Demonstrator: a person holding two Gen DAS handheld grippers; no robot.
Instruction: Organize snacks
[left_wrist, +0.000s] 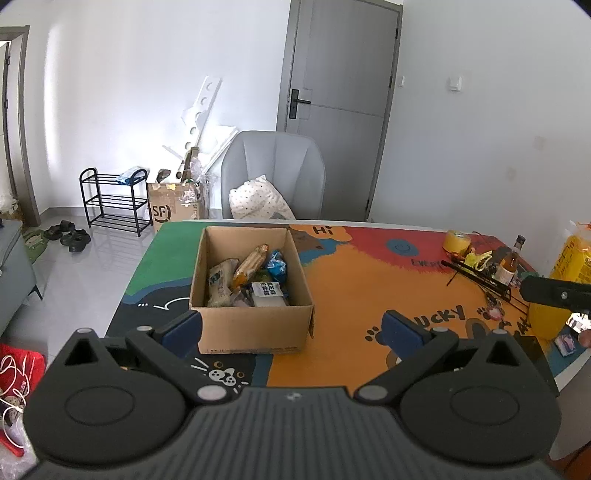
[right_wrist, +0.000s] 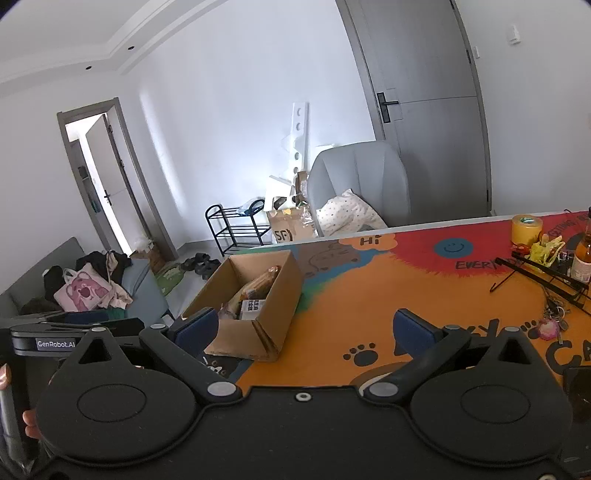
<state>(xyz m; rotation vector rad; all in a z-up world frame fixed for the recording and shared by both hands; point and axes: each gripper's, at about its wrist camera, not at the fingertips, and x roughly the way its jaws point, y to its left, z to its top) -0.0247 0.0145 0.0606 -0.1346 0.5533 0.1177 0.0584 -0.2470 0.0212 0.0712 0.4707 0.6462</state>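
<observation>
- Colourful cartoon-print table mat (left_wrist: 369, 288), grey door (left_wrist: 343, 92) and grey chair (left_wrist: 273, 166) behind.
- Open brown cardboard box (left_wrist: 255, 325) holds wrapped snack packets (left_wrist: 247, 273).
- Left gripper (left_wrist: 291, 328) and right gripper (right_wrist: 306, 328): jaws wide, empty.

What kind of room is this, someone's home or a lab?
Most likely a lived-in home, perhaps a living or dining room. A shoe rack with slippers beside it stands on the tiled floor, a sofa is piled with clothes and bags, and a cartoon-print mat covers the table holding a cardboard box of snacks.
</observation>
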